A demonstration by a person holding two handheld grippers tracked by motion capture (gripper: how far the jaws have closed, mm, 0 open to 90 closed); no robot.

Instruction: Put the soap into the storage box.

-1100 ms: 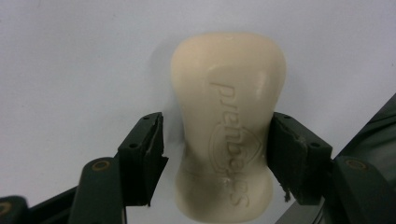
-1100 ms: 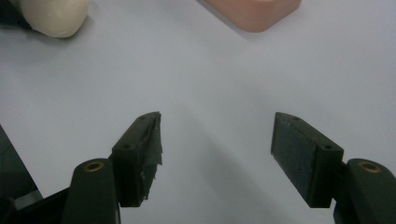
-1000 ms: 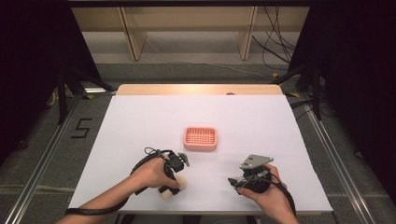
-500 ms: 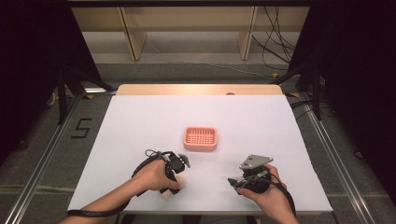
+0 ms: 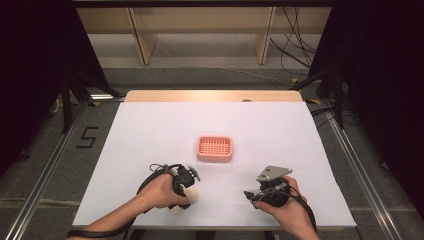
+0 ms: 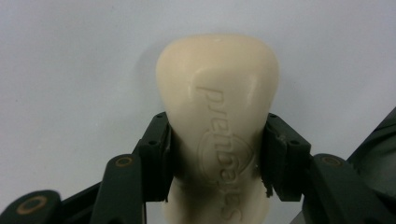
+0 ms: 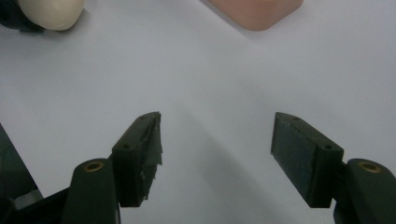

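Note:
A cream soap bar (image 6: 219, 107) with embossed lettering lies on the white table, and my left gripper (image 6: 217, 149) is shut on its narrow middle, both pads pressing its sides. The jaws have just been closing with the soap between them. In the high view the left gripper (image 5: 183, 193) sits at the front left, the soap bar (image 5: 191, 196) pale under the hand. A pink soap dish (image 5: 215, 158) with a slotted floor stands at the table's middle. My right gripper (image 7: 217, 144) is open over bare table at the front right, also seen as the right gripper (image 5: 254, 195).
The white table sheet (image 5: 150, 130) ends in a wooden strip at the far edge. The right gripper view catches the soap dish (image 7: 254, 11) at its top and the soap bar (image 7: 51, 11) at its top left. Cables trail from both grippers.
The left hand has shifted a little at the soap bar. The right hand and the soap dish have stayed in place.

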